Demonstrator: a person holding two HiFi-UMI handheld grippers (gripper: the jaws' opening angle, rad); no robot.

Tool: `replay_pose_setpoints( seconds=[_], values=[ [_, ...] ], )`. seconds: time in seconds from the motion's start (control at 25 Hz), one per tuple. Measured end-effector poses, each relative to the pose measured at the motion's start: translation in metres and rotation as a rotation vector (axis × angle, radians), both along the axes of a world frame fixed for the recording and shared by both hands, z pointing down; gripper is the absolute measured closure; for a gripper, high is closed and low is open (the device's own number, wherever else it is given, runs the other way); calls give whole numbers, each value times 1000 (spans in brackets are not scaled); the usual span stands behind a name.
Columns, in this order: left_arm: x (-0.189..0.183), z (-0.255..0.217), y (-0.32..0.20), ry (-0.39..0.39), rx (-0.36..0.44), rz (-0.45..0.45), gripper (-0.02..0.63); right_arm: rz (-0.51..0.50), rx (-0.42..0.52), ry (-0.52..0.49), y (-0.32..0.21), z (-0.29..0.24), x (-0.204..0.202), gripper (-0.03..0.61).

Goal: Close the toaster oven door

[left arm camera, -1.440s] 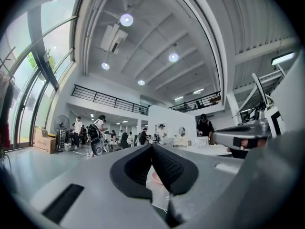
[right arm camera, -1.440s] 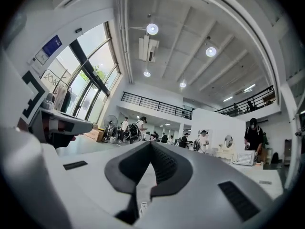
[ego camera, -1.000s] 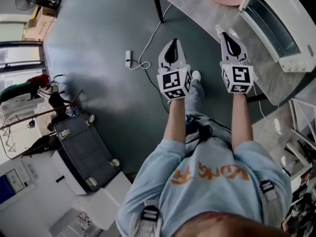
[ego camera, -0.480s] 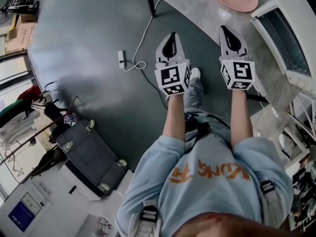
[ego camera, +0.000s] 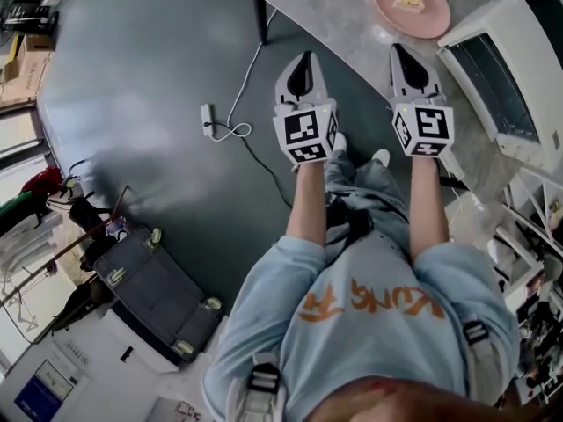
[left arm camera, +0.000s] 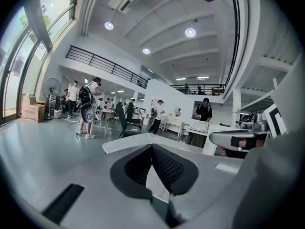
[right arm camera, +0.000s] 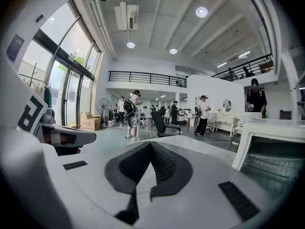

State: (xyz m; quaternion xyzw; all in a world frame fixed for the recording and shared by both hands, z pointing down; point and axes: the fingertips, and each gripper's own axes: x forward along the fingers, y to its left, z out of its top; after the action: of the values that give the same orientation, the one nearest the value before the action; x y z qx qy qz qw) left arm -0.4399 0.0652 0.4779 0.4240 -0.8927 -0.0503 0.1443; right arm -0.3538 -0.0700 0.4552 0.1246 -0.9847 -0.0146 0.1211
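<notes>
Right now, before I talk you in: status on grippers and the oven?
Left gripper and right gripper shut, empty. Toaster oven ahead-right of right gripper, untouched; door position unclear. Pink plate near it, off the direct line.

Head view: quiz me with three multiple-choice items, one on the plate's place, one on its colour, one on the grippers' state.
1. Where is the plate?
A) on the table beside the toaster oven
B) on the floor
C) in the person's lap

2. What colour is the plate?
A) white
B) blue
C) pink

3. The left gripper and right gripper are:
A) both open
B) both shut and empty
C) right shut on the plate

Answers:
1 A: it rests on the grey tabletop next to the toaster oven.
2 C: its rim and face show pink.
3 B: each gripper view shows the pads together with nothing between them.
</notes>
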Motion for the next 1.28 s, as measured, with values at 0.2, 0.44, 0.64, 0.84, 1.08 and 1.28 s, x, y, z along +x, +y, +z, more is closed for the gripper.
replay_pose_setpoints(
  seconds=[0.2, 0.44, 0.64, 0.84, 1.08, 1.28],
  values=[
    [3, -3, -22, -13, -10, 57, 612, 69, -9, -5, -23, 1, 18, 580],
    [37, -3, -72, -15, -29, 210, 611, 219, -29, -5, -59, 3, 68, 580],
    [78, 7, -127, -9, -53, 358, 612, 356, -51, 4, -96, 15, 122, 580],
    [138, 25, -169, -6, -96, 524, 611, 508, -89, 22, -124, 33, 193, 580],
    [198, 60, -193, -10, -172, 722, 611, 631, -139, 70, -127, 69, 256, 580],
    [224, 89, -194, -57, -256, 862, 612, 670, -177, 114, -115, 98, 291, 580]
  ],
)
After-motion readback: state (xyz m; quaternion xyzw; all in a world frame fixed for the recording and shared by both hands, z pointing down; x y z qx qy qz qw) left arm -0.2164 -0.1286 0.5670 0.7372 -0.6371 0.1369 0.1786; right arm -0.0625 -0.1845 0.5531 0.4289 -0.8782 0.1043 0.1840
